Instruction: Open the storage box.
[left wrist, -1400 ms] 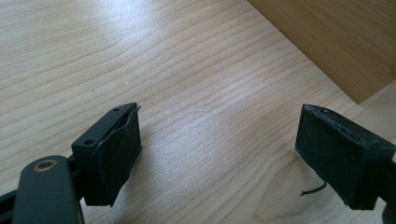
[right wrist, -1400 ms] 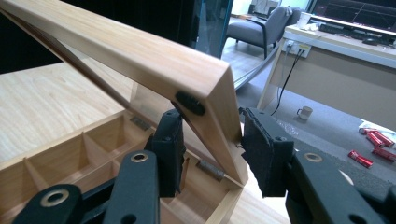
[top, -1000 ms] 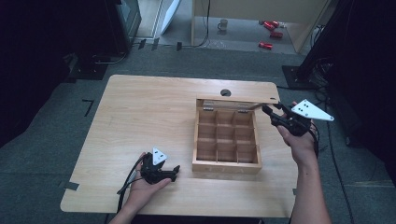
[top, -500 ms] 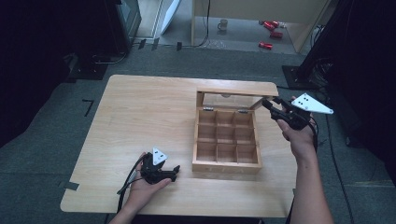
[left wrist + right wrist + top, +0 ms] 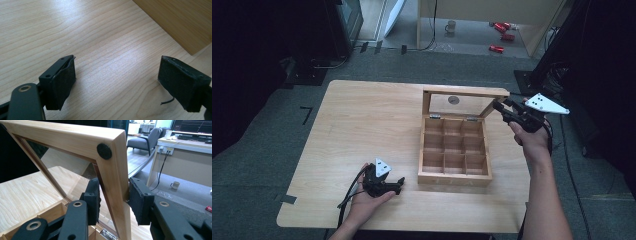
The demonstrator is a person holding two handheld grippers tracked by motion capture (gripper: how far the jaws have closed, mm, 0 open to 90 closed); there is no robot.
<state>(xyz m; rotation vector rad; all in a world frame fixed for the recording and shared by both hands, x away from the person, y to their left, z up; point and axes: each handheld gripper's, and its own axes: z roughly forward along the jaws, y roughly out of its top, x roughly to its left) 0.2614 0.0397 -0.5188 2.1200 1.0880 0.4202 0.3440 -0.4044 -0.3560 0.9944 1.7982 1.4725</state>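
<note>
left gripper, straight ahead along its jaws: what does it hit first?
Probably the wooden compartment box: its front wall lies ahead-right of the open left gripper, bare table between. Depth is unclear.

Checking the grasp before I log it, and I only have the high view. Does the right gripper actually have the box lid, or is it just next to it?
Observer: It has it. In the right gripper view the right gripper is shut on the lid. Its fingers have just been closing, and one pad sits on each side of the wooden frame's side rail.
Operator: Where on the rail?
Observer: Near the free end, just below the corner that carries a round black bumper.
Operator: Is the left gripper holding anything?
Observer: No. The left gripper is open over bare table, with nothing between its fingers. A corner of the box lies ahead of it.
</note>
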